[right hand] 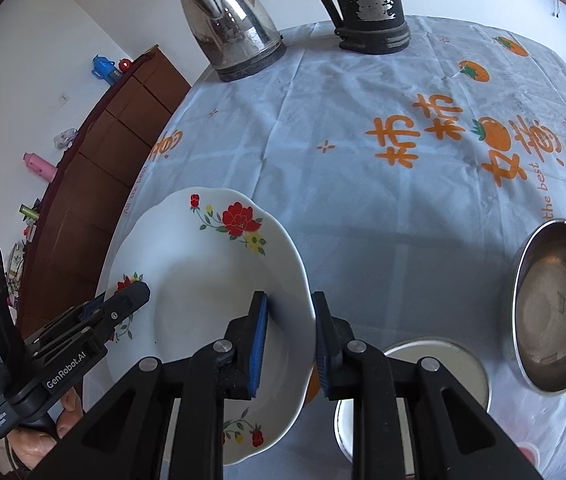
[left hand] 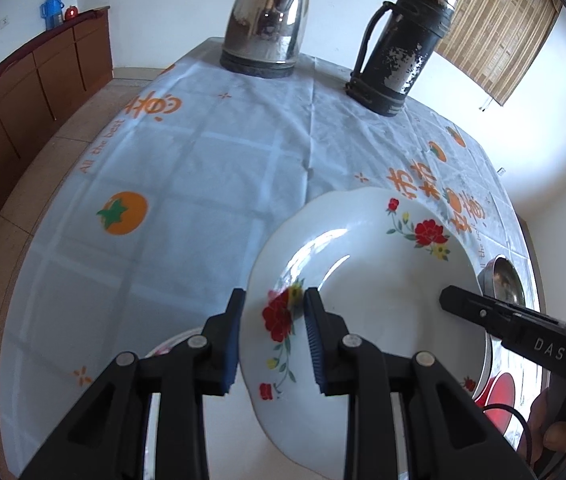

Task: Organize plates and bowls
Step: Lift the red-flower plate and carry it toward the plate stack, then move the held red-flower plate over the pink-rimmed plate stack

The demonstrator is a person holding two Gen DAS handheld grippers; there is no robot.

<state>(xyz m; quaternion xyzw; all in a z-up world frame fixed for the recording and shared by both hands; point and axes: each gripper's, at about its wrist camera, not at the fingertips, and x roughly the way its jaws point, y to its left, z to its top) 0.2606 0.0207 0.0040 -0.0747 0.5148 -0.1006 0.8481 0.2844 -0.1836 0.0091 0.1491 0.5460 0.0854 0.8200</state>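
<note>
- Floral plate [left hand: 367, 280] is up off the tablecloth [left hand: 203, 152], tilted, with a gripper on each side.
- Left gripper [left hand: 273, 320] – jaws partly open, straddling the plate's left rim; firm contact unclear.
- Right gripper [right hand: 289, 336] – same on the right rim; jaws partly open, grip can't be confirmed.
- Steel bowl [right hand: 559, 304] sits on the cloth to the right; white bowl [right hand: 439, 364] just beside it.
- Kettle [left hand: 267, 20] and black flask [left hand: 399, 44] stand at the far edge.

The desk [right hand: 323, 208] wears a pale blue checked cloth printed with orange persimmons. At its far edge stand a steel kettle [right hand: 231, 28] and black flask [right hand: 367, 4]; a steel bowl [right hand: 559, 312] sits nearer, right.
</note>
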